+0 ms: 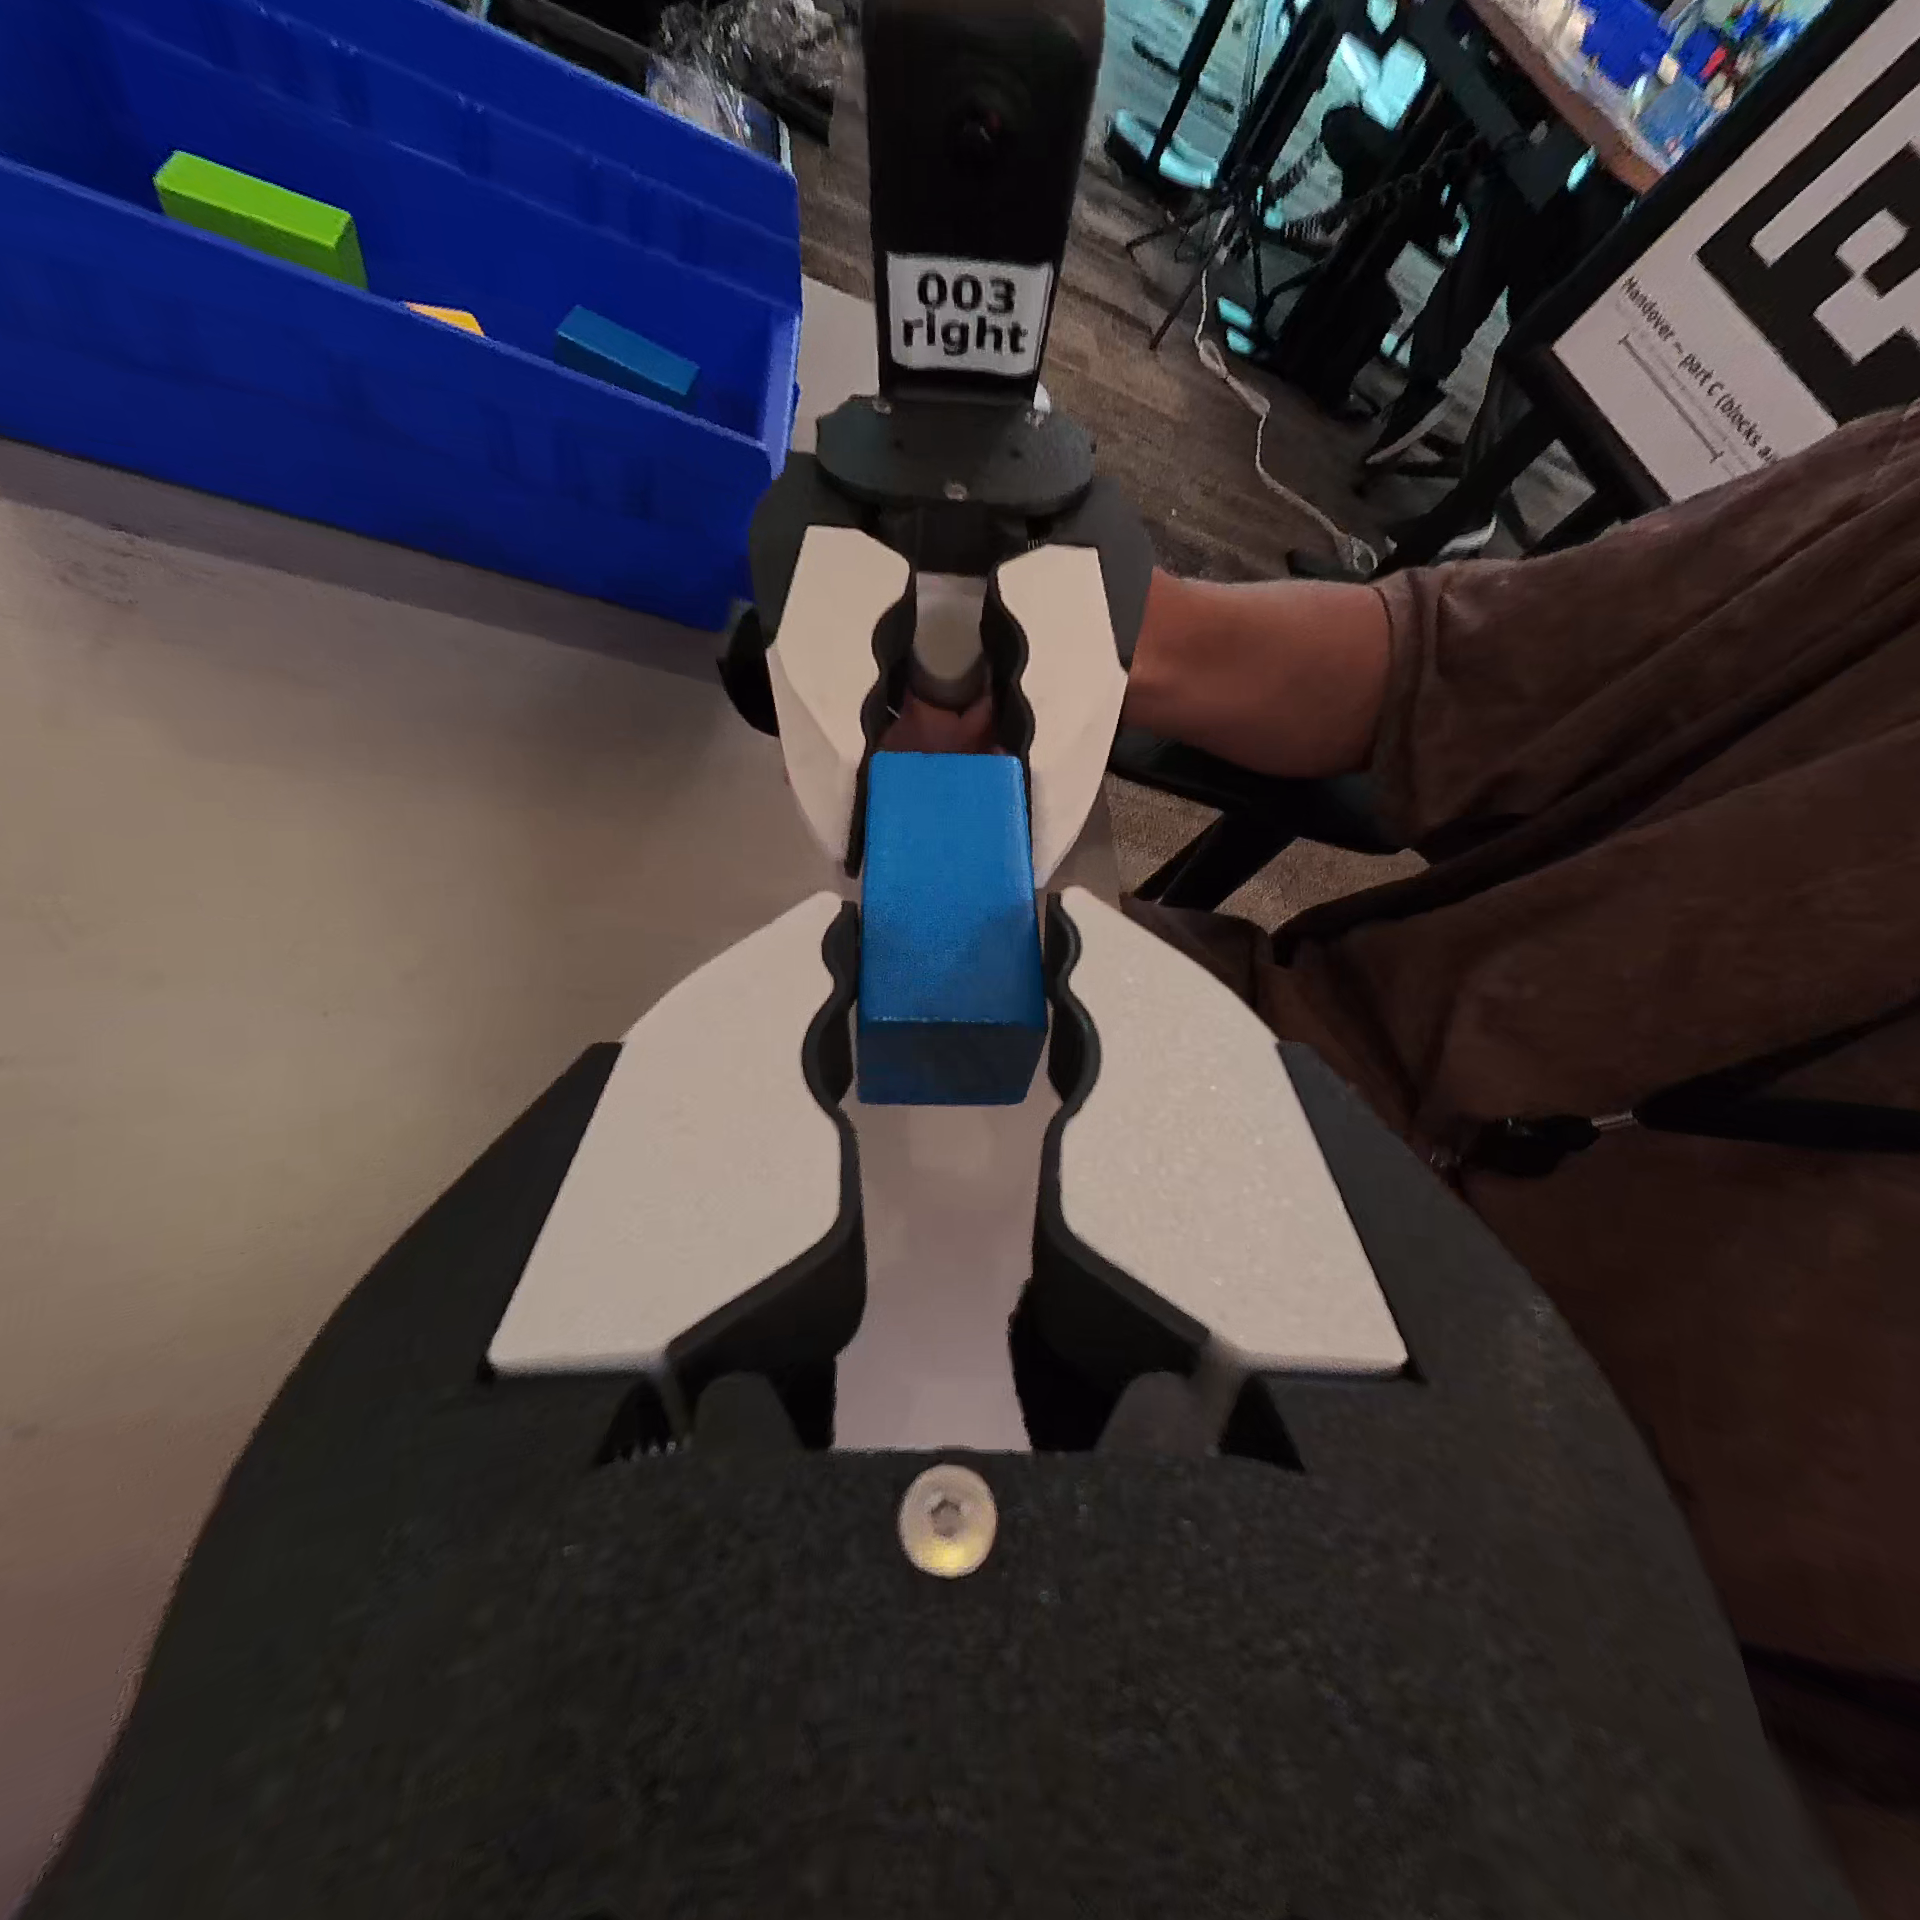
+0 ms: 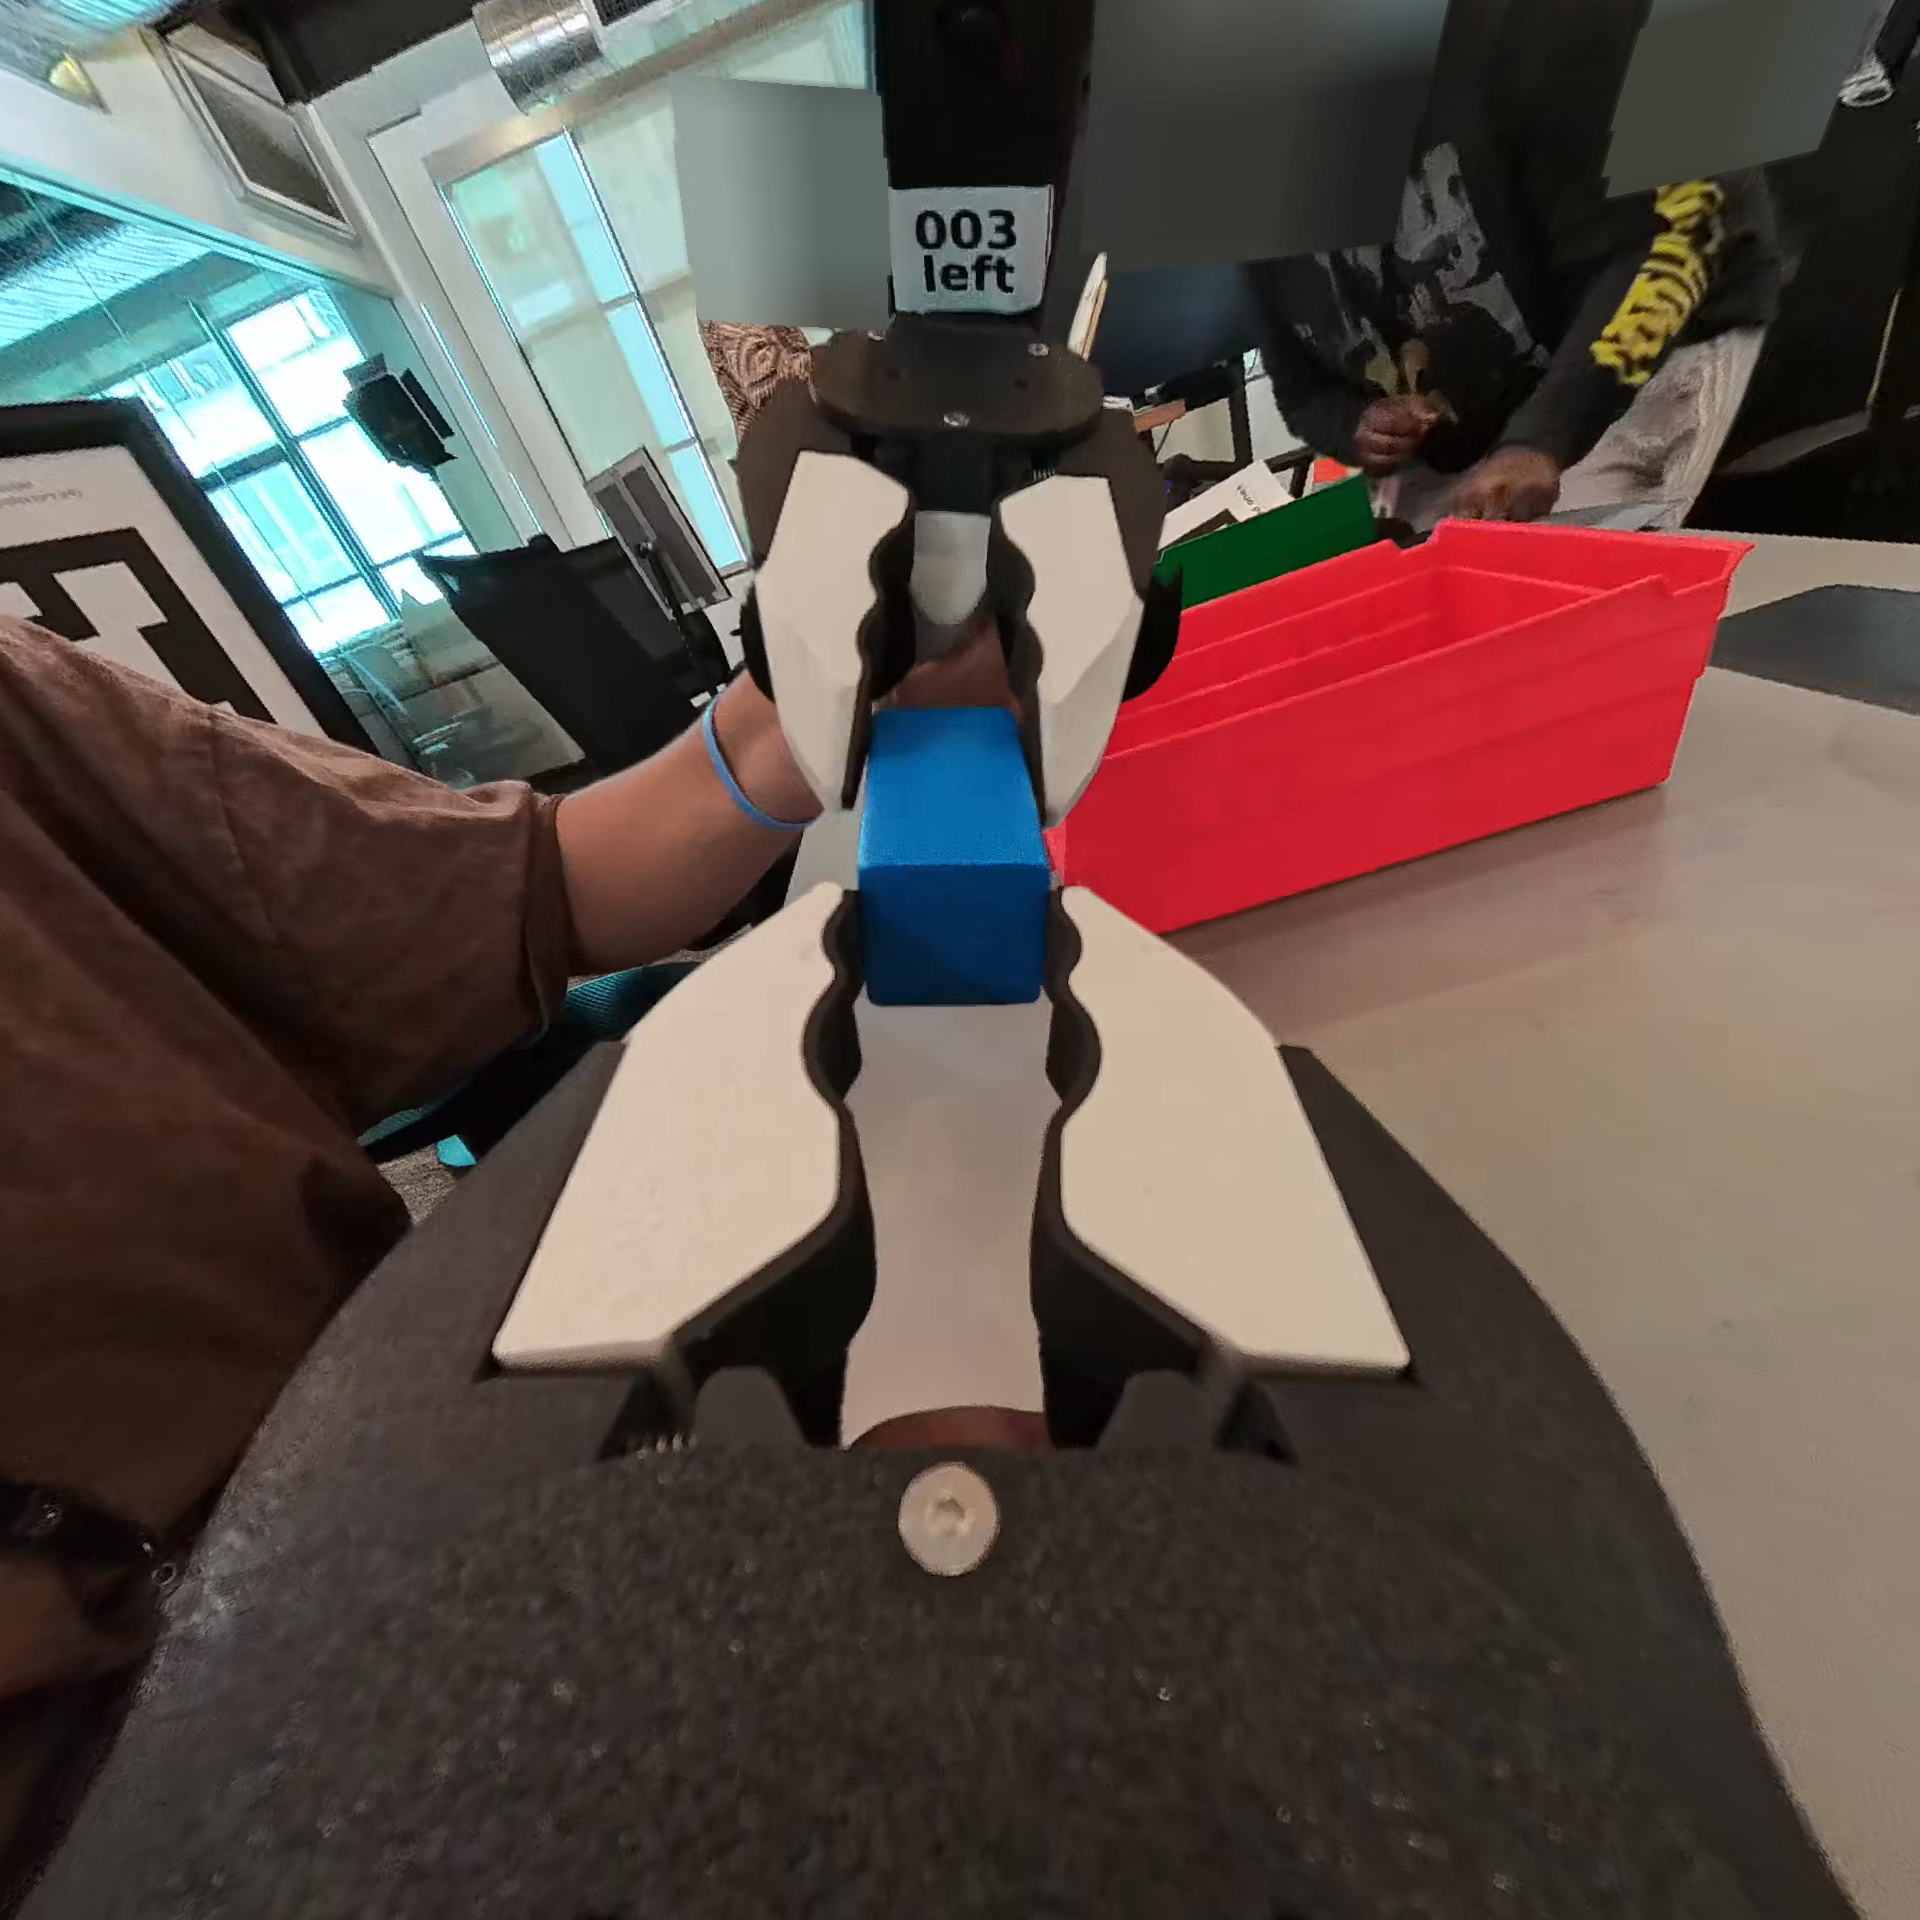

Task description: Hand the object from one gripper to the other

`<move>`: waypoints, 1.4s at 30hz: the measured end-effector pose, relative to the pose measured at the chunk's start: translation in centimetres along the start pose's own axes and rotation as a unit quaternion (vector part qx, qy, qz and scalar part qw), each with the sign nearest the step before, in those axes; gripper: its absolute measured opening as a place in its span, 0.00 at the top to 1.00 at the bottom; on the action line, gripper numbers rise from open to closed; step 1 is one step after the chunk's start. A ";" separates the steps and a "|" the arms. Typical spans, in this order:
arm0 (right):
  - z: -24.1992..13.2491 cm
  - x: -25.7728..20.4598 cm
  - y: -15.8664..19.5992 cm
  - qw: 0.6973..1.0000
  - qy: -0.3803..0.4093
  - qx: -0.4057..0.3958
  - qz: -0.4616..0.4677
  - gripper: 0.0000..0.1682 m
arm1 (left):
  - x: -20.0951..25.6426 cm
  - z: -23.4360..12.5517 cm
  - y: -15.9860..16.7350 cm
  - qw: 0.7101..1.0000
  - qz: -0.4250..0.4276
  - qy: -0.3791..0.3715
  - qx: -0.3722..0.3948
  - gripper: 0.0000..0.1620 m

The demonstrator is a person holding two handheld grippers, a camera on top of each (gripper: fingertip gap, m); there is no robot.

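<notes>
A blue block (image 1: 951, 987) is held in the air between both grippers, which face each other tip to tip. My left gripper (image 1: 951, 914) has its white fingers (image 1: 727, 1091) closed on the near end of the block. My right gripper (image 1: 948, 831) grips the far end with its tips. In the right wrist view the same block (image 2: 951, 935) sits between my right gripper's (image 2: 951, 904) fingertips, and the left gripper (image 2: 948, 790) clamps its other end. Each gripper is held by a person's hand in a brown sleeve (image 1: 1610, 779).
A blue divided bin (image 1: 416, 436) on the grey table (image 1: 312, 935) holds a green block (image 1: 260, 218), a second blue block (image 1: 623, 358) and an orange piece (image 1: 447, 317). A red bin (image 2: 1403, 748) stands on the table's other side, with a green bin (image 2: 1278, 540) and people behind it.
</notes>
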State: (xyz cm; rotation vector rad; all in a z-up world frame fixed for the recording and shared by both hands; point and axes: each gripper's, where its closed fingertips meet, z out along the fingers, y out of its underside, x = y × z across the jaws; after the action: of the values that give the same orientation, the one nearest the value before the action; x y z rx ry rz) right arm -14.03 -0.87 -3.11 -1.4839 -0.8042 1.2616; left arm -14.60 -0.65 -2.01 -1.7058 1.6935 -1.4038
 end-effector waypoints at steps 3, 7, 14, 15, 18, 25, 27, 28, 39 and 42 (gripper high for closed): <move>-0.3 -0.3 -0.3 1.000 -0.004 -0.014 -0.008 0.80 | 0.2 -0.8 -0.9 0.998 -0.022 -0.019 0.064 0.78; -4.1 0.5 -3.3 0.996 0.052 -0.022 -0.062 0.80 | -1.8 -3.1 2.6 0.979 -0.044 -0.176 0.088 0.57; -21.7 7.8 -14.2 0.914 0.381 0.030 -0.134 0.81 | 1.6 0.3 13.8 0.952 -0.183 -0.194 0.149 0.64; -23.8 9.3 -14.3 0.900 0.420 0.025 -0.115 0.80 | 2.0 1.0 14.6 0.949 -0.206 -0.180 0.158 0.65; -27.0 14.0 -11.8 0.875 0.481 -0.023 -0.046 0.80 | 2.4 2.0 15.4 0.951 -0.215 -0.174 0.139 0.65; -26.6 23.9 -1.5 0.840 0.475 -0.252 0.069 0.80 | 2.0 1.7 14.4 0.950 -0.195 -0.185 0.156 0.66; -25.8 25.1 0.1 0.838 0.457 -0.287 0.079 0.80 | 1.7 1.5 14.7 0.949 -0.194 -0.196 0.151 0.66; -25.6 25.6 0.6 0.834 0.455 -0.301 0.080 0.80 | 1.5 1.2 14.8 0.948 -0.193 -0.202 0.152 0.67; -25.3 26.3 2.4 0.824 0.424 -0.365 0.092 0.80 | 1.2 1.0 15.1 0.948 -0.195 -0.201 0.149 0.67; -25.8 25.7 3.1 0.817 0.427 -0.375 0.099 0.80 | 1.2 1.4 15.3 0.951 -0.190 -0.203 0.136 0.67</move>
State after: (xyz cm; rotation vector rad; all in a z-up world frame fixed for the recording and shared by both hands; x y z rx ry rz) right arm 16.63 15.24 -14.75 -2.5404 -0.5260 0.2398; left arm -22.09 -5.63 -14.47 -2.0480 0.9424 -1.2481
